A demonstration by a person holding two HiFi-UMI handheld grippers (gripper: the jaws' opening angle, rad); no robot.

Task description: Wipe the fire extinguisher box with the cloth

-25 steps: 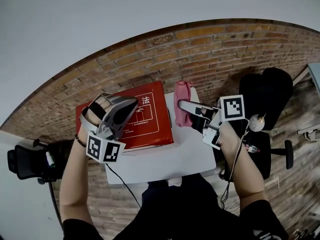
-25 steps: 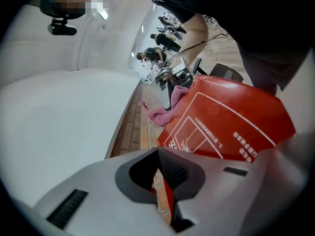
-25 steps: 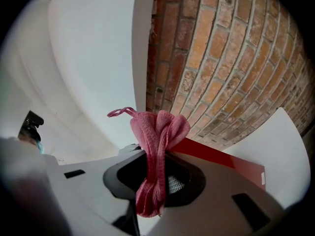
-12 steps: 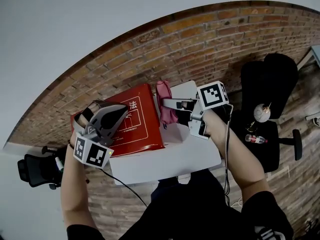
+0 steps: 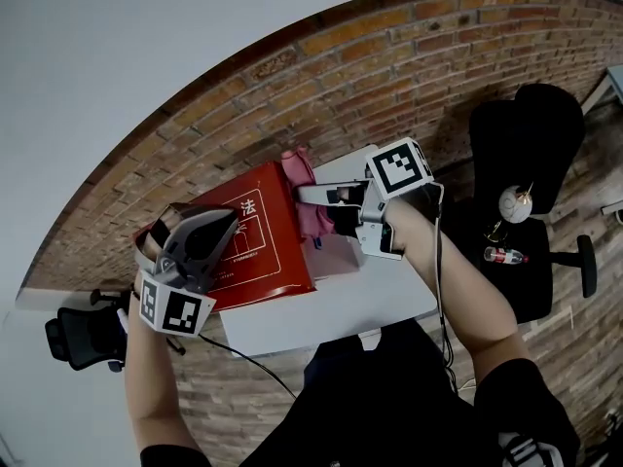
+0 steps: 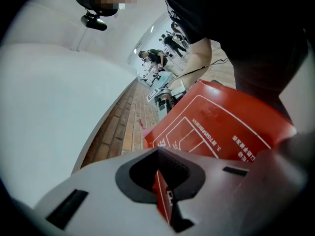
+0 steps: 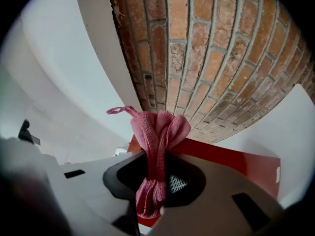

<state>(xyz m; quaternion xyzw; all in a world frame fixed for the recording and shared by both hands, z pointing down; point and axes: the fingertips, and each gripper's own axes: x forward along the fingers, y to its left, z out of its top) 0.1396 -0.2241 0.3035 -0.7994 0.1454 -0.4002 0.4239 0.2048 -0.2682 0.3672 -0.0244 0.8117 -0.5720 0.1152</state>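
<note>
The red fire extinguisher box (image 5: 255, 246) with white print lies on the left part of a small white table (image 5: 341, 305). My left gripper (image 5: 230, 224) is over the box's left side. In the left gripper view its jaws (image 6: 165, 191) are shut on a thin red edge of the box (image 6: 221, 127). My right gripper (image 5: 313, 202) is shut on a bunched pink cloth (image 5: 307, 212), which rests against the box's far right edge. In the right gripper view the cloth (image 7: 157, 134) sticks up out of the gripper (image 7: 155, 181), with the box (image 7: 231, 163) just behind.
The floor is brick (image 5: 389, 56), with a white wall (image 5: 117, 56) beyond. A black office chair (image 5: 526, 154) with a bottle (image 5: 506, 255) on it stands at the right, and another black chair (image 5: 83, 334) at the left. A cable (image 5: 243, 353) hangs under the table.
My right gripper has carried the pink cloth leftward, from a gap beside the box to its right edge. The left gripper has stayed shut on the box.
</note>
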